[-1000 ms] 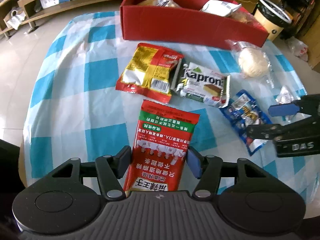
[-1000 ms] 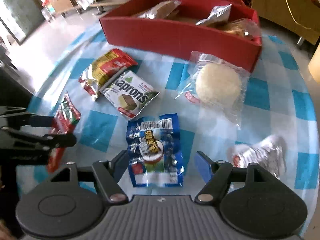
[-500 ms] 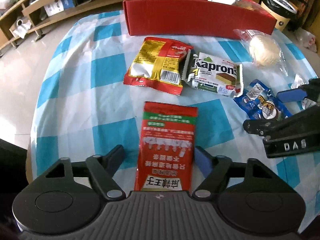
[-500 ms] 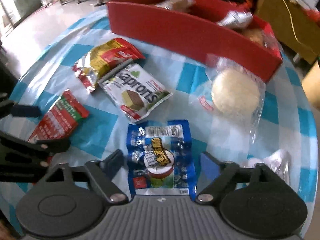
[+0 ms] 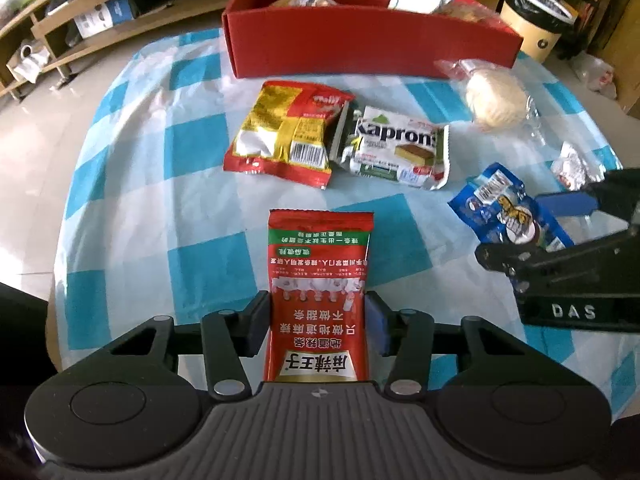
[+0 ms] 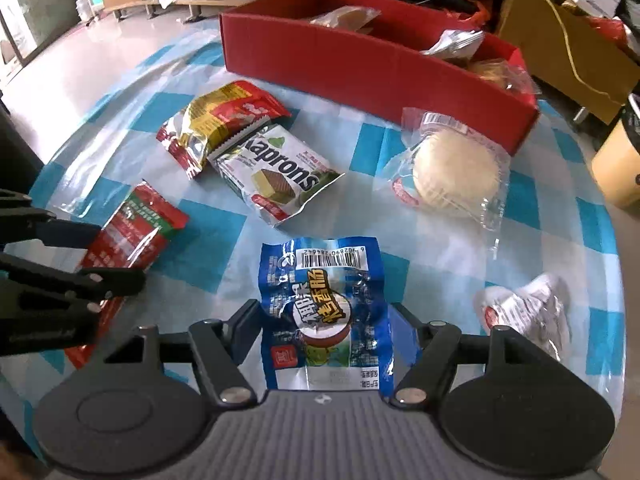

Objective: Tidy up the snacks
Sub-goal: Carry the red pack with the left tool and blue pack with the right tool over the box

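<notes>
My left gripper (image 5: 318, 320) is shut on a red snack packet (image 5: 320, 280) with a green band, pads pressed to its two sides, low over the checked tablecloth. My right gripper (image 6: 326, 326) is shut on a blue snack packet (image 6: 324, 312), which bulges between the pads. Each gripper shows in the other view: the right gripper (image 5: 560, 224) and the left gripper (image 6: 76, 256). A red box (image 5: 372, 46) holding several snacks stands at the far edge of the table; it also shows in the right wrist view (image 6: 372, 64).
On the cloth lie a red-and-gold packet (image 5: 288, 132), a Kaprons wafer packet (image 5: 396, 148), a round pastry in clear wrap (image 5: 496, 98) and a small crinkled white packet (image 6: 524, 308). A bin (image 5: 536, 16) stands behind the table at right.
Both grippers have closed from open onto their packets: the left on the red packet, the right on the blue one. The red box now looks a little farther off.
</notes>
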`<action>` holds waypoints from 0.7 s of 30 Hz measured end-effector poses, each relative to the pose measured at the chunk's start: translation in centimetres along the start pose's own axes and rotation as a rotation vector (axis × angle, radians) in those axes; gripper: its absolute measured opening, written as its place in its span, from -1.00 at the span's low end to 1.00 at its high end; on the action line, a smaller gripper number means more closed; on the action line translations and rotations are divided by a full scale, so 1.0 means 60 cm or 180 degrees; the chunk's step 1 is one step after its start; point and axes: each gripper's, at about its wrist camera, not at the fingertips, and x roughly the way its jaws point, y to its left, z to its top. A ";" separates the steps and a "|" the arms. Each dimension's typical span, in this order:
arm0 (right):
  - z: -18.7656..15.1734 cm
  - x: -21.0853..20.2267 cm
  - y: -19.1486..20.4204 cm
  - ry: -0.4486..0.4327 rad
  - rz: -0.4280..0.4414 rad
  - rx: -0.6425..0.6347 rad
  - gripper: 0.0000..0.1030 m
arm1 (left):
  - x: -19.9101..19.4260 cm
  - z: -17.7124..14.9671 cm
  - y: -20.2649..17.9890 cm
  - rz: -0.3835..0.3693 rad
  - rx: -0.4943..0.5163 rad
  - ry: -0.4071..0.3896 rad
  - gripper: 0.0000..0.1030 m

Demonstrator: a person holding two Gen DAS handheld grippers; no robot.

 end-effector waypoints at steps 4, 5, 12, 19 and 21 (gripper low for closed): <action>-0.004 -0.023 -0.002 -0.0097 0.0051 0.0164 0.24 | -0.009 0.003 -0.002 -0.0039 -0.0005 -0.0053 0.11; -0.004 -0.028 -0.002 -0.0114 0.0055 0.0194 0.24 | -0.011 0.004 -0.003 -0.0041 -0.0010 -0.0068 0.11; 0.001 -0.075 -0.012 -0.0371 0.0076 0.0405 0.24 | -0.032 0.020 -0.013 -0.0088 -0.0048 -0.0198 0.11; 0.010 -0.126 -0.026 -0.0701 0.0006 0.0610 0.24 | -0.076 0.038 -0.032 -0.0116 -0.0026 -0.0468 0.11; 0.009 -0.139 -0.029 -0.0772 -0.0003 0.0645 0.24 | -0.086 0.042 -0.035 -0.0097 -0.0019 -0.0542 0.11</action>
